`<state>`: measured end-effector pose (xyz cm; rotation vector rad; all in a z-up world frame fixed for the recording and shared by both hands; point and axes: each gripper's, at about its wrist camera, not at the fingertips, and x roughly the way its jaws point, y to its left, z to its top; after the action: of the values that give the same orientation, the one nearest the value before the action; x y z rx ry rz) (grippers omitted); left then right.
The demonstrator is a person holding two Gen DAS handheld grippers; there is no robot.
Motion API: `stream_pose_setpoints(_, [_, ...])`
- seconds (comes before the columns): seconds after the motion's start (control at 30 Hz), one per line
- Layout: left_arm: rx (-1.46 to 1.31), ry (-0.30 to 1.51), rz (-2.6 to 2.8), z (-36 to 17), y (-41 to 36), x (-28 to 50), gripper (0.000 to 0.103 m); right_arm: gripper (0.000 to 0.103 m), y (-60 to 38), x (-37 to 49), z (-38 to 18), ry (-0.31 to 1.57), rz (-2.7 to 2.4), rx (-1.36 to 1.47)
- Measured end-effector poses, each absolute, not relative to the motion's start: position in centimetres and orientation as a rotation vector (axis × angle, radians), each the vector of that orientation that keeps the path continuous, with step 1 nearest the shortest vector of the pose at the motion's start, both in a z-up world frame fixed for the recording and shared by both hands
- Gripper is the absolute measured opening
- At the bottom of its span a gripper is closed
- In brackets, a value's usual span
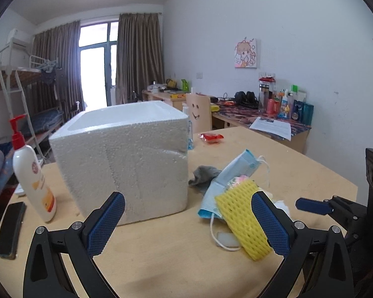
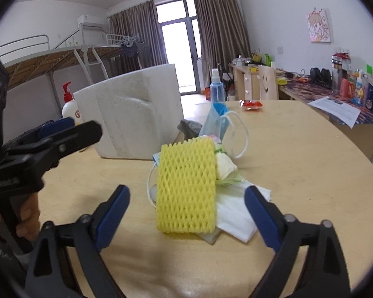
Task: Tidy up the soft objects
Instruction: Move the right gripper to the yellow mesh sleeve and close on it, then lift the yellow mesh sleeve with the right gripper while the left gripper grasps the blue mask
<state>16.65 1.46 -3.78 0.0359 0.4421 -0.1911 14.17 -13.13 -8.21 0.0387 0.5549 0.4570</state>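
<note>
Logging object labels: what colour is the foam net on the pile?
Yellow, with a diamond mesh pattern. The foam net shows best in the right wrist view.

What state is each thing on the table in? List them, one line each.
left gripper: open, holding nothing
right gripper: open, holding nothing
foam box: upright, no lid on it
yellow foam net: lying on top of the pile
blue face mask: crumpled, propped up in the pile
grey cloth: bunched beside the box
white tissue: flat under the net
lotion bottle: standing upright
</note>
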Motion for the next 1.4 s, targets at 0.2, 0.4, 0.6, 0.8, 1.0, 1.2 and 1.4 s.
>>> stream_pose_setpoints(0.2, [0.011, 0.432, -0.25, -4.4, 2.4, 17.6, 0.102, 0.077, -12.8, 14.9, -9.1, 0.602, 0.462, 0.009])
stream_pose_setpoints(0.4, [-0.016, 0.448, -0.267, -4.8, 3.1, 17.8, 0.102, 0.07, -12.9, 15.6, -9.6, 0.642, 0.486, 0.015])
stream_pose_setpoints(0.6, [0.007, 0.483, -0.246, -5.6, 2.9, 18.4, 0.102, 0.053, -12.5, 16.1, -10.0, 0.674, 0.512, -0.015])
stream_pose_setpoints(0.8, [-0.005, 0.508, -0.239, -6.0, 3.1, 18.8, 0.102, 0.024, -12.5, 16.2, -10.3, 0.688, 0.521, -0.038])
stream_pose_setpoints(1.0, [-0.042, 0.535, -0.242, -6.2, 3.6, 19.1, 0.102, 0.014, -12.7, 16.2, -9.9, 0.695, 0.559, -0.022])
stream_pose_setpoints(1.2, [-0.034, 0.541, -0.25, -6.4, 3.3, 19.1, 0.102, 0.013, -13.5, 15.7, -8.5, 0.655, 0.59, 0.004])
stream_pose_setpoints(1.4, [-0.025, 0.538, -0.254, -6.5, 2.8, 19.0, 0.102, 0.013, -15.2, 15.4, -7.4, 0.621, 0.559, 0.029])
